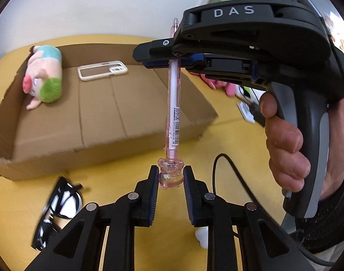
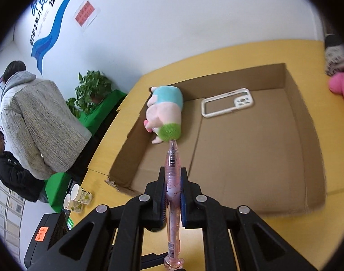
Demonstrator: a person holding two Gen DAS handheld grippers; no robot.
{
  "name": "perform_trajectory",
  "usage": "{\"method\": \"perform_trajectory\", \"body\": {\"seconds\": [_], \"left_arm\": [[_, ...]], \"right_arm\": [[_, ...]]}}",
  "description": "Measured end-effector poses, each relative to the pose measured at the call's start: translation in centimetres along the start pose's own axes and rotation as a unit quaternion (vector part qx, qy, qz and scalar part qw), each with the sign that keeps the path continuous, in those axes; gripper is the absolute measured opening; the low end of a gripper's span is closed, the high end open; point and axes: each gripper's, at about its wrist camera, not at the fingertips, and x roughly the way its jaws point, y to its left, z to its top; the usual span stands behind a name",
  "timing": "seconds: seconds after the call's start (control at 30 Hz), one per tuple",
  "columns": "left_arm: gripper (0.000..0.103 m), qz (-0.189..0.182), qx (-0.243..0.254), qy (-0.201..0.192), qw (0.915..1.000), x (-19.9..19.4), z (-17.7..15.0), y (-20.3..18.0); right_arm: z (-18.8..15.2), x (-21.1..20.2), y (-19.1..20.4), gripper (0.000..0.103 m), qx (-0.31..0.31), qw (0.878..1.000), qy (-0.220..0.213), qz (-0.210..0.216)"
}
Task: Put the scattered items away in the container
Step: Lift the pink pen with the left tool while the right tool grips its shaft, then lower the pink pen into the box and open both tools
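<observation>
A pink pen (image 1: 174, 103) is clamped at both ends above the yellow table (image 1: 126, 180): the left gripper (image 1: 171, 178) pinches its bear-shaped cap, and the right gripper (image 2: 173, 188), marked "DAS", is closed tight on the barrel, which carries a barcode label. A hand (image 1: 284, 149) grips the right handle. Only the left view shows glasses (image 1: 56, 207). The box (image 2: 251, 158) lies beyond the pen.

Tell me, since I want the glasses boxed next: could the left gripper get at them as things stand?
Probably not yet: the left gripper has the pink pen between its pads, though the black glasses lie uncovered on the table nearby.
</observation>
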Motion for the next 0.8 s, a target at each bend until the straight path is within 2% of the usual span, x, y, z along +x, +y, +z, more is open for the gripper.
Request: {"method": "perform_trajectory", "body": {"seconds": [0.2,0.37,0.57,0.8], "left_arm": [[0.023,0.024,-0.049,0.02,0.9983,-0.8,2.8,5.2],[0.023,0.03,-0.089,0.051,0.9943,-0.5,4.4,10.0],[0.023,0.029,-0.109,0.096,0.989,2.3,5.8,12.8],[0.023,0.04,-0.14,0.162,0.9759,6.8,6.3,15.6]], "right_arm": [[3.8,5.8,2.0,0.009,-0.01,0.998,0.061,0.02],[6.3,11.5,3.0,0.009,0.001,0.995,0.099,0.033],[7.3,15.9,0.6,0.009,0.042,0.991,0.126,0.026],[7.0,20.9,-2.4,0.009,0.063,0.983,0.171,-0.001]]}}
